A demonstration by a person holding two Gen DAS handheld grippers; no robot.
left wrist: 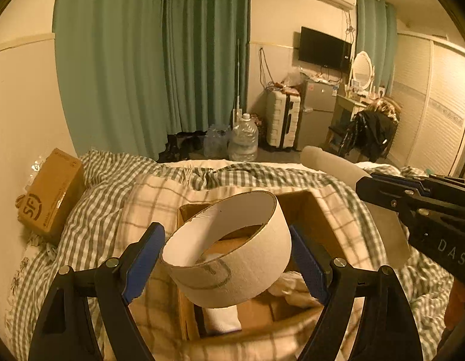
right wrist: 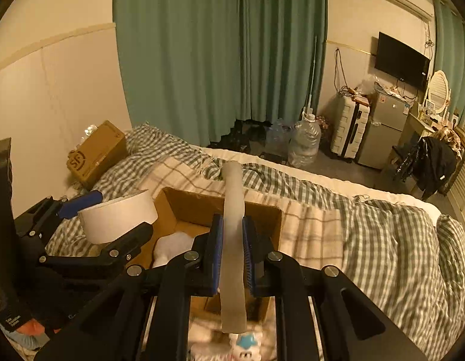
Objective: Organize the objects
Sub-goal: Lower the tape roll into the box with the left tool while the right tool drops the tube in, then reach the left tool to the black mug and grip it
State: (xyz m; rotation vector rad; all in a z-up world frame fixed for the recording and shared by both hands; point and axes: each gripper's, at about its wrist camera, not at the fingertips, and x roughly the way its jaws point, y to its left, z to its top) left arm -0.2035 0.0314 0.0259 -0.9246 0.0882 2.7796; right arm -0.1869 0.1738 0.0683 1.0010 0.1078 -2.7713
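Note:
My left gripper (left wrist: 227,252) is shut on a white cardboard ring (left wrist: 229,249), like an empty tape roll, and holds it above an open cardboard box (left wrist: 304,210) on the bed. White soft items (left wrist: 223,316) lie inside the box. My right gripper (right wrist: 232,240) is shut on a long pale flat strip (right wrist: 232,210) that stands upright over the same box (right wrist: 190,207). In the right wrist view the left gripper with the ring (right wrist: 118,216) is at the left. In the left wrist view the right gripper (left wrist: 412,198) holds the strip (left wrist: 328,162) at the right.
The box rests on a checked duvet (left wrist: 112,180) on a bed. A brown parcel (left wrist: 52,195) sits by the wall at the left. Beyond the bed are water bottles (left wrist: 243,138), a suitcase (left wrist: 282,120), a small fridge and a chair with clothes. A white plush toy (right wrist: 244,346) lies below my right gripper.

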